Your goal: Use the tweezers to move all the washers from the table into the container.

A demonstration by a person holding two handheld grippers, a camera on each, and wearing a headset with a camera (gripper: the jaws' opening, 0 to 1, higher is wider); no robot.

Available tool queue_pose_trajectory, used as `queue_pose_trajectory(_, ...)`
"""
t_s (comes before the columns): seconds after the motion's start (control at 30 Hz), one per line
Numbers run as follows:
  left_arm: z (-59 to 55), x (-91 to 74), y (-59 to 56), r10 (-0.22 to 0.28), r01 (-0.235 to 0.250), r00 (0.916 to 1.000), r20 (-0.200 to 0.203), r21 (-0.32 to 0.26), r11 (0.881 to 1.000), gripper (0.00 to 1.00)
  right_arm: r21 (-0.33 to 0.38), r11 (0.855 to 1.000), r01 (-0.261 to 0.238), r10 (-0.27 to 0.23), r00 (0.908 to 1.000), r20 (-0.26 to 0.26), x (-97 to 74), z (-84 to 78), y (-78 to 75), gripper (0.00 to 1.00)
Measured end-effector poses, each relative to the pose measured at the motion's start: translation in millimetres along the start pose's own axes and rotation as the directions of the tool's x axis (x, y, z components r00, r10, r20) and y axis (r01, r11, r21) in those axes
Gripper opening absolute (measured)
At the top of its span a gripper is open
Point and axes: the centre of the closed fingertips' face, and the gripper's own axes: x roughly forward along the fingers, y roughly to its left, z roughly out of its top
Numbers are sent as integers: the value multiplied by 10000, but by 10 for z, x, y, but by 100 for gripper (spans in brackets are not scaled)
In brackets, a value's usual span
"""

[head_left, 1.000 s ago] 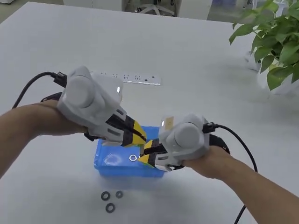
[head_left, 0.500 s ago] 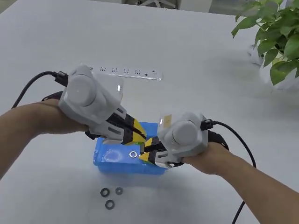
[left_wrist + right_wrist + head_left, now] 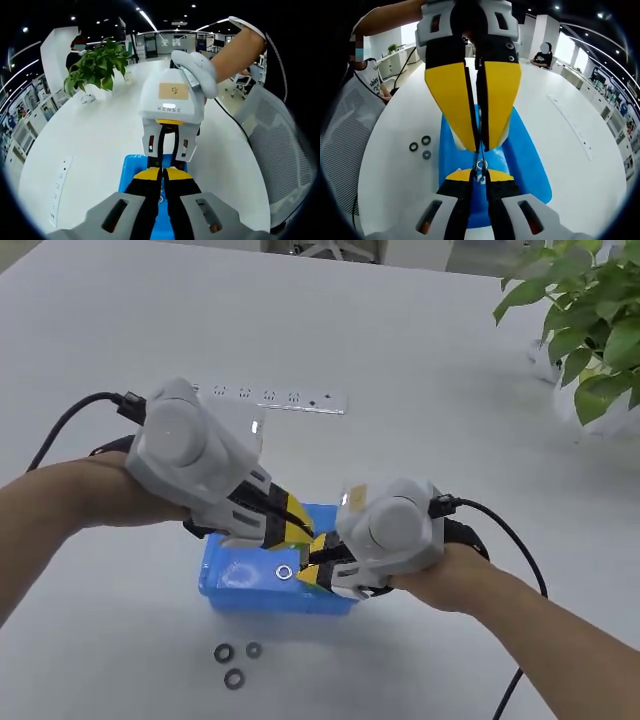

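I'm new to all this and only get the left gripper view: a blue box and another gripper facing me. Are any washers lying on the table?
Observer: Yes. The head view shows three washers in a small cluster on the table, just in front of the blue container.
Operator: And is one being moved right now?
Observer: The right gripper view shows a washer at the tip of the tweezers, over the inside of the container. I cannot tell whether it hangs or lies there.

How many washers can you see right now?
4. Three dark washers lie clustered on the table beside the blue container. One shiny washer is over the container's open top. Others may be hidden inside it.
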Motion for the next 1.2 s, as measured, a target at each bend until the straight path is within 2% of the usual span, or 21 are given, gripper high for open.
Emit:
queue_pose_trajectory(0.3,100,-108,-11,171,-173,9998,106,141,9998,6,-154,9998,147,-146,9998,95,-92,107,2,12)
queue_pose_trajectory(0.77,286,-364,-132,353,-361,9992,187,434,9984,6,-456,9980,438,-418,9982,441,-270,377,88,12)
queue_pose_trajectory(0.93,331,-449,-198,422,-432,9989,203,473,9979,6,-555,9971,515,-485,9973,544,-322,455,156,12)
queue_pose_trajectory(1.2,343,-545,-347,445,-448,9990,63,549,9975,6,-696,9961,533,-491,9969,614,-363,526,304,12)
